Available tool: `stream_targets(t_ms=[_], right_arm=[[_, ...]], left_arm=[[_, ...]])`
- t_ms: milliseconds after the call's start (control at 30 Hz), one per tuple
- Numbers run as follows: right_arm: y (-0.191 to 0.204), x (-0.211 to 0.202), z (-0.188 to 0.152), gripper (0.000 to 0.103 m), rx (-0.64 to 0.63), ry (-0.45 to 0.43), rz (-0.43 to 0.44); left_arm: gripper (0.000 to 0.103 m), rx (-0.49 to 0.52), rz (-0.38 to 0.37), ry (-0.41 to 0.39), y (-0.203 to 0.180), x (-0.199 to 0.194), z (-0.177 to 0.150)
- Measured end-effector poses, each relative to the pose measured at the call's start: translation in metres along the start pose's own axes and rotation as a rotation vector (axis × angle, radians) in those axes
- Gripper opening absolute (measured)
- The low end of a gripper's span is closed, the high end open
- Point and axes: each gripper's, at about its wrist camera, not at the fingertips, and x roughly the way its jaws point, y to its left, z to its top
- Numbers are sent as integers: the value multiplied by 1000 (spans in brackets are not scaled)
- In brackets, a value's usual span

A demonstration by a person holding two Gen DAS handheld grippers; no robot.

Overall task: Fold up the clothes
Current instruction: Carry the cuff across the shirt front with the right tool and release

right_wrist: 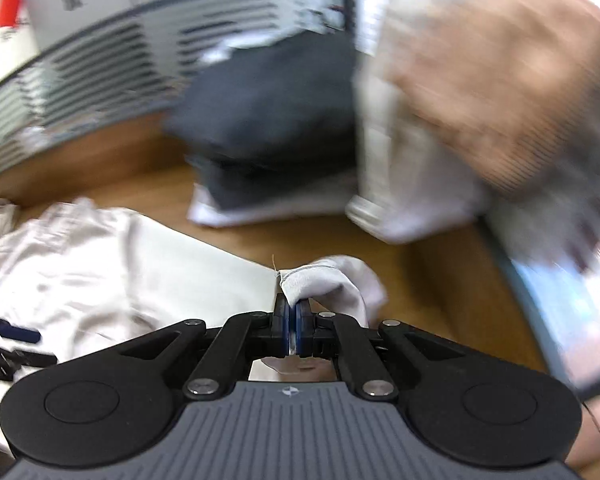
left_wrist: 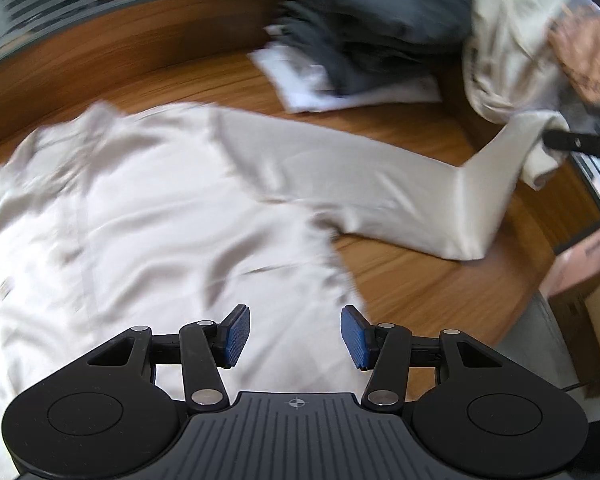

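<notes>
Rightward, sleeve cuff [right_wrist: 324, 280] pinched, table edge [left_wrist: 540, 216] near

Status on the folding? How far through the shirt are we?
Done: a folded stack of dark and white clothes sits at the back of the table. In hand: the right gripper is shut on the sleeve cuff of the beige shirt; the left gripper is open above the body. Left: the shirt still lies spread, no fold visible.

My left gripper [left_wrist: 295, 336] and right gripper [right_wrist: 292, 330] match — matte black linkage arms with silver pivot screws, blue ribbed pads [left_wrist: 236, 336], a grey ridged housing [left_wrist: 296, 432] bearing a small crosshair mark.
</notes>
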Motion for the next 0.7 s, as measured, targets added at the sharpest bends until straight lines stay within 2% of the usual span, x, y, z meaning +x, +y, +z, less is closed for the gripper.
stream_targets(t_ms=[200, 333, 567, 700], right_arm=[[112, 33, 36, 3, -143, -20, 164], [196, 54, 45, 3, -250, 20, 253], [329, 94, 19, 3, -431, 159, 330], [384, 117, -13, 3, -516, 249, 337]], left_arm=[[53, -114, 49, -14, 77, -30, -33], [53, -162, 75, -16, 128, -47, -55], [53, -226, 85, -10, 197, -62, -71], [54, -262, 91, -6, 236, -70, -81]])
